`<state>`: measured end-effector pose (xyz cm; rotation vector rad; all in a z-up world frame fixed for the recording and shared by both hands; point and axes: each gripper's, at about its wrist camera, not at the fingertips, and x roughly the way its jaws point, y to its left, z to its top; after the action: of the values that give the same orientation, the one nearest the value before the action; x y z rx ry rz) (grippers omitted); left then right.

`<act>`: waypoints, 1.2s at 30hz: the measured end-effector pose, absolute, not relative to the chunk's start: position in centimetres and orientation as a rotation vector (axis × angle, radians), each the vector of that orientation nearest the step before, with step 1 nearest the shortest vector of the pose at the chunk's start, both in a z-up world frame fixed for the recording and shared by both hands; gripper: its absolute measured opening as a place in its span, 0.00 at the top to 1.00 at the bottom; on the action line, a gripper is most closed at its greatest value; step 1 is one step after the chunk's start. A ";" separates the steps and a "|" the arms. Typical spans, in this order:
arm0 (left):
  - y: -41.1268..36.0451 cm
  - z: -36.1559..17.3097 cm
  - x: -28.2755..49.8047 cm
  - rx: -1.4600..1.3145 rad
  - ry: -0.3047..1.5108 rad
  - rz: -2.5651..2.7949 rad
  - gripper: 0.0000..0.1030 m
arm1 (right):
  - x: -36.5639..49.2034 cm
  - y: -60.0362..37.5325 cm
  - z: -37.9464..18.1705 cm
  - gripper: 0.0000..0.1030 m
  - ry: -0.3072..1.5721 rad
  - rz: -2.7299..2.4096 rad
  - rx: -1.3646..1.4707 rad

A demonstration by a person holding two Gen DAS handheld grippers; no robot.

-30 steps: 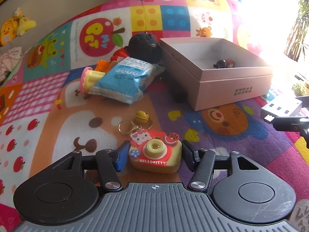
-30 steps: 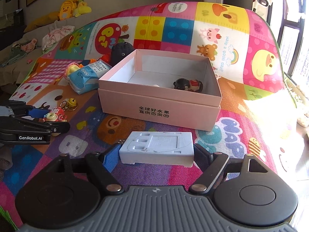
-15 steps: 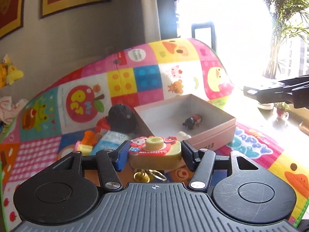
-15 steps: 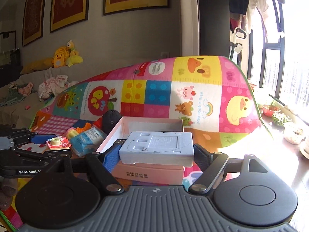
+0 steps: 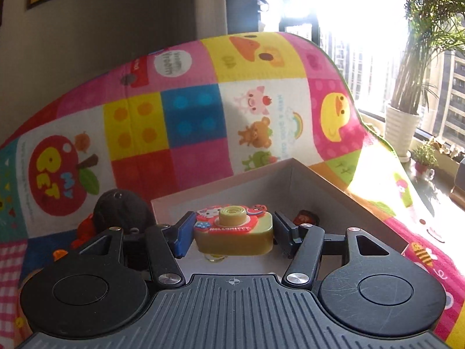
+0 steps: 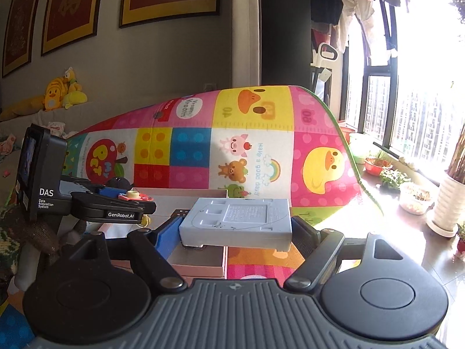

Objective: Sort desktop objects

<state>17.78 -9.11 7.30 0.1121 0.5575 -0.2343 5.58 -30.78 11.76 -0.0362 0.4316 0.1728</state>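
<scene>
My left gripper (image 5: pixel 232 232) is shut on a yellow Hello Kitty toy camera (image 5: pixel 232 231) and holds it over the open pink box (image 5: pixel 314 186). A small dark red figure (image 5: pixel 305 217) lies inside the box. My right gripper (image 6: pixel 235 226) is shut on a flat pale blue plastic block (image 6: pixel 237 221) and holds it above the box's near right corner (image 6: pixel 200 258). The left gripper (image 6: pixel 116 203) with the toy camera (image 6: pixel 134 195) shows at the left of the right wrist view.
A colourful play mat (image 5: pixel 197 110) covers the surface and curves up behind the box. A black plush (image 5: pixel 122 209) and red and orange toys (image 5: pixel 84 229) lie left of the box. Potted plants (image 6: pixel 447 203) stand by the window at right.
Both grippers have moved forward with their objects. The left one now holds the toy camera over the box. The right one has come over the box's corner.
</scene>
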 end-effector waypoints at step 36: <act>5.3 1.9 3.7 -0.039 0.610 0.087 0.03 | 11.2 -22.3 6.7 0.08 0.608 0.272 -0.245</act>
<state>3.67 5.32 1.94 -0.0393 0.6104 0.0873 11.25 -22.33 6.74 -0.2454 0.6076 0.2716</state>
